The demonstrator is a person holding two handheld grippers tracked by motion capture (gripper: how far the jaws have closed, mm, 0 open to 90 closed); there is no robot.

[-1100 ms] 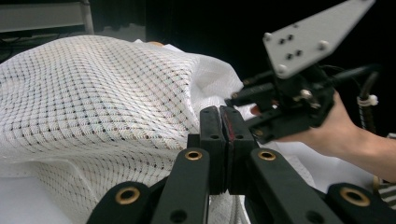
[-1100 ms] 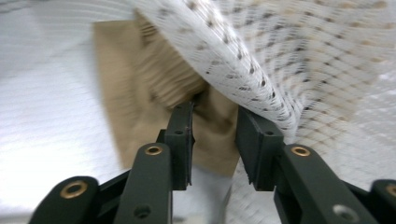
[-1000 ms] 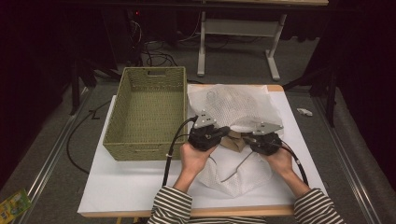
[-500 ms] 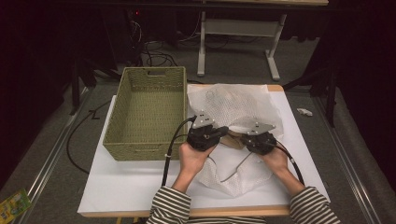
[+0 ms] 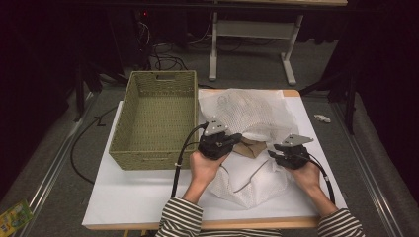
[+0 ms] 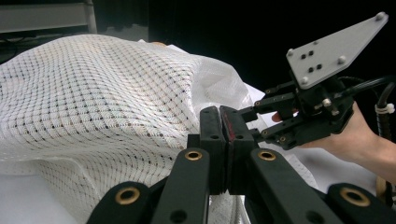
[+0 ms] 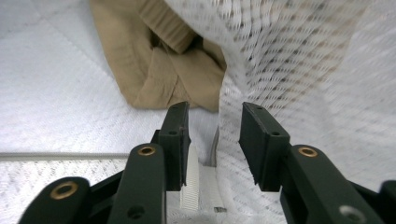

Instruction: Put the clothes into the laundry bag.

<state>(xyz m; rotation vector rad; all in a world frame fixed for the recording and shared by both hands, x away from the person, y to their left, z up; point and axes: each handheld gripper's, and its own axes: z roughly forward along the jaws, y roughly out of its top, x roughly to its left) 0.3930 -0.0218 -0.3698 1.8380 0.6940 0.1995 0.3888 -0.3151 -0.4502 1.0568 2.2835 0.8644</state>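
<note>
I am opening the mesh bag (image 5: 247,116) beside the basket (image 5: 157,118). My left gripper (image 6: 223,135) is clenched on its edge; my right gripper (image 7: 212,140), jaws just opening, holds nothing. Next I must catch the zipper (image 7: 198,184) edge near the tan cloth (image 7: 154,60).

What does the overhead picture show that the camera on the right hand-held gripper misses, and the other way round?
From above you get the woven basket, the table, a striped sleeve and the left hand-held gripper. The right gripper view adds close detail: a white zipper strip lying between the jaws of the right hand-held gripper, which have just been opening and press on nothing. Both share the white mesh bag and the tan cloth poking out of it.
</note>
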